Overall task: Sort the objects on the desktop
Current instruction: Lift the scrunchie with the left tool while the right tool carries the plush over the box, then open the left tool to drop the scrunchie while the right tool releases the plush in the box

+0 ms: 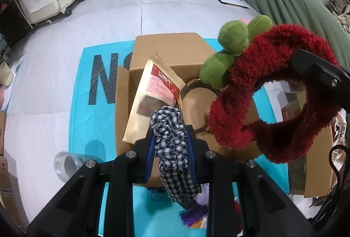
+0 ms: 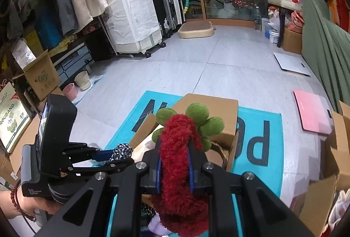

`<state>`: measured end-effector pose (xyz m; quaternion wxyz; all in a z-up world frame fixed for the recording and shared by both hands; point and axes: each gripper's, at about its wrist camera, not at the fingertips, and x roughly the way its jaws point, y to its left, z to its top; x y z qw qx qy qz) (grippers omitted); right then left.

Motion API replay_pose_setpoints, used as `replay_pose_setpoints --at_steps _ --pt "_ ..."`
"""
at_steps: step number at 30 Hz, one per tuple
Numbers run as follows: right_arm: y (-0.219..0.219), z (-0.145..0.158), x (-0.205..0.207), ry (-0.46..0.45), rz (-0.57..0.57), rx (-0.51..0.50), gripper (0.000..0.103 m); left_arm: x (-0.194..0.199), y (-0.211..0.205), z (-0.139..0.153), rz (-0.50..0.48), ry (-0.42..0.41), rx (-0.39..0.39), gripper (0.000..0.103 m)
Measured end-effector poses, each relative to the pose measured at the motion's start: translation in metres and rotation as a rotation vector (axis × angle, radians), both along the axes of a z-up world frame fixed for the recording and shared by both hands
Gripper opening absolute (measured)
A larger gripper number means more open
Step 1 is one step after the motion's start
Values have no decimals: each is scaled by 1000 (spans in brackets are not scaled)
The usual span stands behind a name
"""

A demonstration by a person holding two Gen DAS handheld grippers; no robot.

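1. The left claw point(image 1: 172, 145) is closed tight on a black-and-white checked scrunchie point(image 1: 172, 140), which bunches above the blue pads and hangs below them.
2. The right claw point(image 2: 175, 169) is closed tight on a red fuzzy headband point(image 2: 177, 149) topped with green plush leaves point(image 2: 198, 118).
3. Both items are held above an open cardboard box point(image 1: 166, 48) on a turquoise mat point(image 1: 81, 127); a snack pouch point(image 1: 153, 92) already leans inside.
4. The step in hand is judged to be the carry to the box; next, each claw must be opened over it.
5. The box floor is largely hidden, and the purple items beneath the left claw cannot be identified.
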<state>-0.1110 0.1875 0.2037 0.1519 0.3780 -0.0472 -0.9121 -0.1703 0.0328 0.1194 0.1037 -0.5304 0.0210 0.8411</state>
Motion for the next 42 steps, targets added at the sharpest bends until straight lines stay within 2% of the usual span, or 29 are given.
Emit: replay_pose_setpoints --at_steps 4,10,17,28,30,33,34,35,36,37,38,42 --pt "-3 -7 -21 -14 6 8 17 -12 7 -11 -18 0 -43 24" --pt "-9 -32 -51 -59 17 28 17 -31 16 -34 -32 -14 -81 24" --pt "-7 -62 -77 -116 20 39 17 -56 17 -60 -25 -46 -71 24" --pt "-10 -95 -103 -184 30 98 17 -79 23 -90 -37 -69 -128 24" --pt "-11 -99 -106 -198 27 89 17 -83 22 -94 -34 -87 -104 29" --pt "-10 -100 -109 -195 16 97 18 -87 19 -98 -10 -130 -61 45" --pt "-10 -99 -109 -191 4 112 21 -87 18 -98 0 -134 -64 61" --pt "-10 -99 -110 -193 -8 132 27 -87 17 -96 11 -118 -79 73" --pt "-10 -98 -110 -190 -22 160 34 -86 17 -93 13 -96 -86 76" --pt "-11 -97 -110 -181 -35 182 47 -83 17 -88 10 -62 -94 77" --pt "-11 -93 -107 -155 -42 210 54 -80 18 -85 3 -43 -102 78" --pt "-13 -83 -100 -108 -36 257 56 -73 19 -73 -2 -24 -122 80"
